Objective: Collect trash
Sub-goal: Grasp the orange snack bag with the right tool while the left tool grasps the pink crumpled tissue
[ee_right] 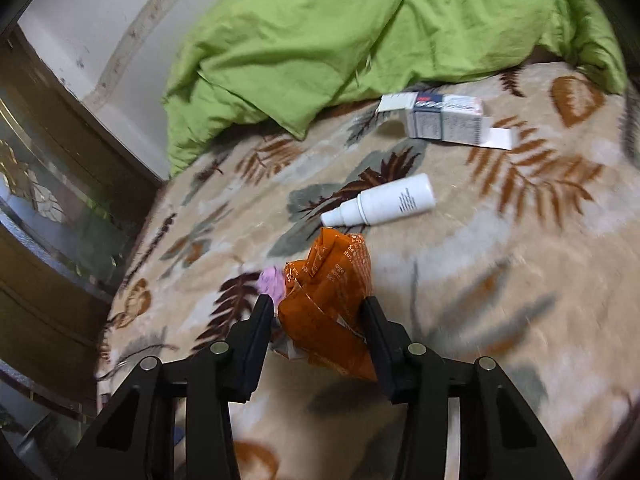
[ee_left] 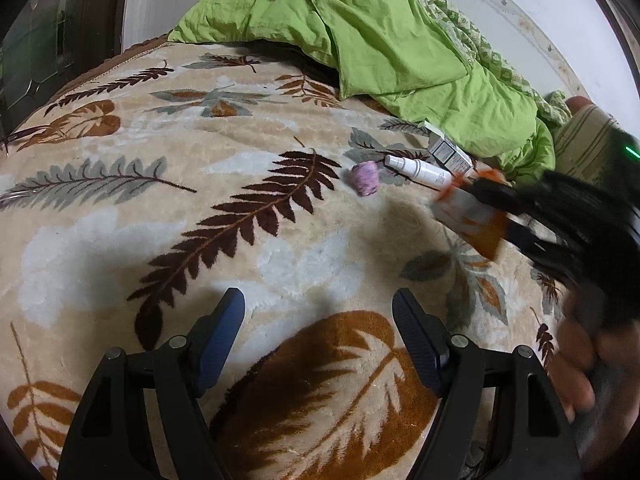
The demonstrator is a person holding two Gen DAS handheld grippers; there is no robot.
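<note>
- Bed with plush leaf-print blanket [ee_left: 248,184], beige with brown, rust and grey fronds; crumpled green duvet [ee_left: 360,40] at far end, white wall behind.
- Trash sits in a cluster right of centre on the blanket: orange wrapper [ee_right: 328,312], white bottle [ee_right: 384,202], small carton [ee_right: 444,118], pink wad [ee_right: 270,282].
- Right claw [ee_right: 318,306]: jaws about half apart with the wrapper bunched between them; wrapper touches both pads and looks lifted off the blanket, so judged gripped. Frame is motion-blurred.
- Left claw [ee_left: 318,312]: jaws wide, nothing between them, hanging over bare blanket near the camera.
- Key relation: bottle lies just beyond the wrapper, far and slightly right of the right claw; its long axis runs left-right, nozzle to the left. Carton is farther still, near the duvet edge, also lying crosswise.
- Pink wad sits just left of the wrapper, beside the right claw's left finger.
- From the left claw everything lies far-right; right hand is clearly nearer.
- Materials: wrapper is crinkly printed foil/plastic, limp; bottle is smooth rigid plastic, cylindrical, likely to roll; carton is thin printed card with an open flap; wad is soft, crumpled, maybe tissue.
</note>
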